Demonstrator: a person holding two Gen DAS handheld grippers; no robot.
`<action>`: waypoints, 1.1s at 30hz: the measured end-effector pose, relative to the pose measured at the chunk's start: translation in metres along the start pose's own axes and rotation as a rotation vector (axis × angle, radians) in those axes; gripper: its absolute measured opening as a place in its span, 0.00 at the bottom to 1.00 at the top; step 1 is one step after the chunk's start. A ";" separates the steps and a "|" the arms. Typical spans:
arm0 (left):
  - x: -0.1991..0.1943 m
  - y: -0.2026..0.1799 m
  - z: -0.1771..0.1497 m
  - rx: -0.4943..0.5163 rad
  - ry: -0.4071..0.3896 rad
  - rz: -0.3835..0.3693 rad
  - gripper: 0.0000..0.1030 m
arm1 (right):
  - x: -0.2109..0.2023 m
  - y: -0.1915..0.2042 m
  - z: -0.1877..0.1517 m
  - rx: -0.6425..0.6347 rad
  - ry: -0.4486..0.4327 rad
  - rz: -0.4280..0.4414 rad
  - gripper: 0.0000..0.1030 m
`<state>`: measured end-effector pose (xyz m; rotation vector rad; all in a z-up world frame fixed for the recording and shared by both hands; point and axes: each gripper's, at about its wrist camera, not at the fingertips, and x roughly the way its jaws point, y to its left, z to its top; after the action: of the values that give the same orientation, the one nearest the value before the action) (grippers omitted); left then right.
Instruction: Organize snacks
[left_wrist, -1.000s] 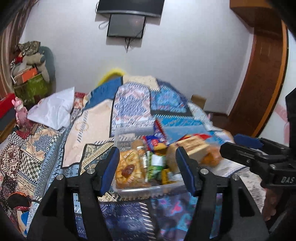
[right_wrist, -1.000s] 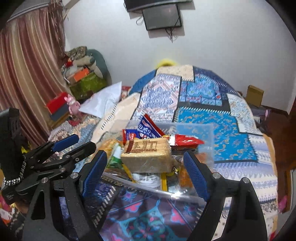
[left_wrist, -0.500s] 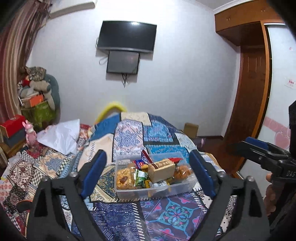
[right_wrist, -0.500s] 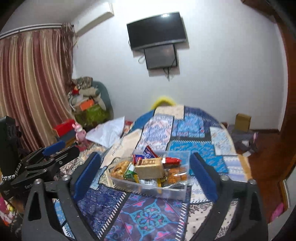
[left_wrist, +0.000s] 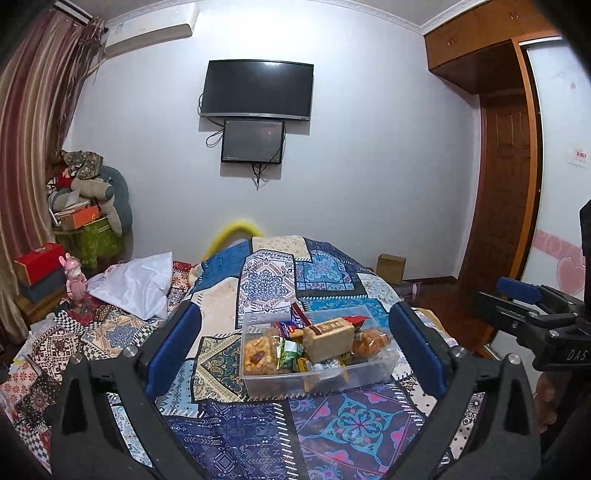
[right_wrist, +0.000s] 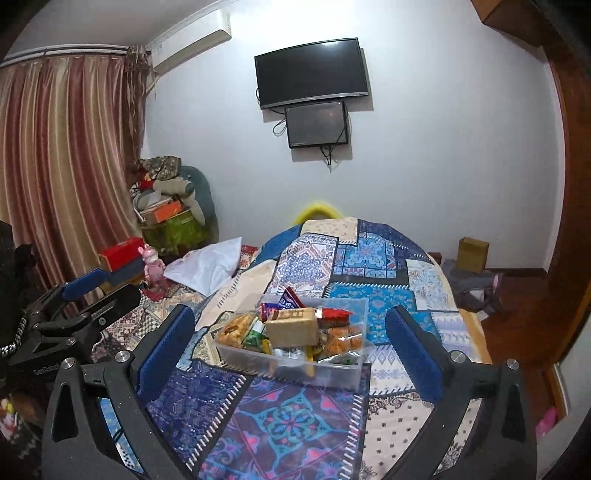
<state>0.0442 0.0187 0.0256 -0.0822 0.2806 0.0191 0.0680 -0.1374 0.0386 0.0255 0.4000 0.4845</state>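
On the patchwork bedspread (left_wrist: 266, 280) sits a clear plastic box (left_wrist: 373, 373) filled with snacks: a tan wrapped block (left_wrist: 328, 338) on top, an orange packet (left_wrist: 258, 356) at the box's left end, red and blue wrappers (left_wrist: 295, 317) at its back. Left gripper (left_wrist: 295, 349) held short of the box, jaws spread wide, nothing between them. Right gripper (right_wrist: 288, 347) likewise short of the box, jaws wide apart, empty. Beyond the box, on the wall: a black television (left_wrist: 256, 90). Left of the box: a white pillow (left_wrist: 136, 284).
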 end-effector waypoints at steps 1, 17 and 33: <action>0.001 0.000 -0.001 -0.001 0.001 0.003 1.00 | -0.002 0.000 -0.002 0.000 0.000 0.000 1.00; 0.001 0.000 -0.005 0.007 0.003 -0.010 1.00 | -0.007 0.004 -0.006 -0.007 0.001 -0.001 1.00; 0.001 -0.004 -0.005 0.015 0.013 -0.031 1.00 | -0.008 -0.001 -0.007 0.004 -0.005 -0.007 1.00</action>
<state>0.0441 0.0140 0.0207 -0.0717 0.2919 -0.0144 0.0590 -0.1422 0.0352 0.0297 0.3963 0.4765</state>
